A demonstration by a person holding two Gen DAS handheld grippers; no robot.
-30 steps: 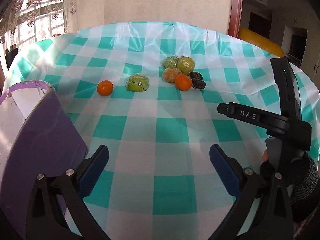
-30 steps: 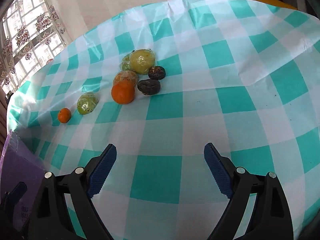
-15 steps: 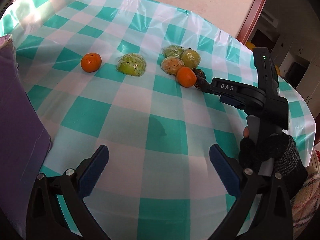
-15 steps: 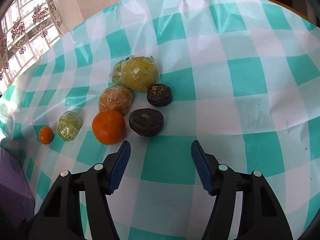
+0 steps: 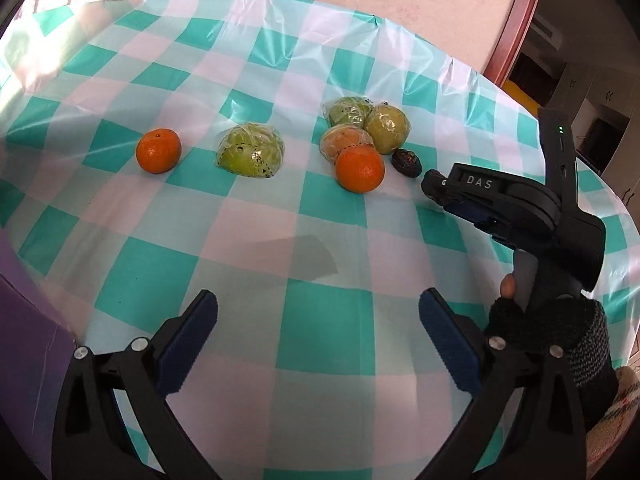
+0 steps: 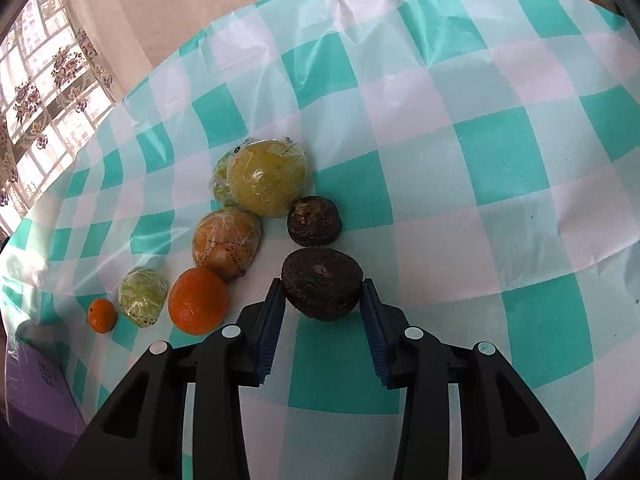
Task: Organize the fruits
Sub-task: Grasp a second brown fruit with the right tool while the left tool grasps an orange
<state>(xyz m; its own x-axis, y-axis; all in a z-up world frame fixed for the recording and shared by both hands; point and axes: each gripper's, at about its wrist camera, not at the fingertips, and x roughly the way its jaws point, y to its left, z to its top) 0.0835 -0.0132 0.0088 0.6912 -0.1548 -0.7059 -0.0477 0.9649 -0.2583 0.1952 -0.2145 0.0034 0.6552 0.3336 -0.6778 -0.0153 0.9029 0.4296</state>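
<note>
right fingers (image 6: 276, 312) clamping dark fruit (image 6: 322, 290)

A checked tablecloth (image 5: 304, 332), a purple box (image 6: 36, 412), perhaps cardboard.

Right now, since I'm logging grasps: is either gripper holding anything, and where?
The right gripper pinches the nearer dark brown wrinkled round fruit across its sides; the left gripper holds nothing.
</note>
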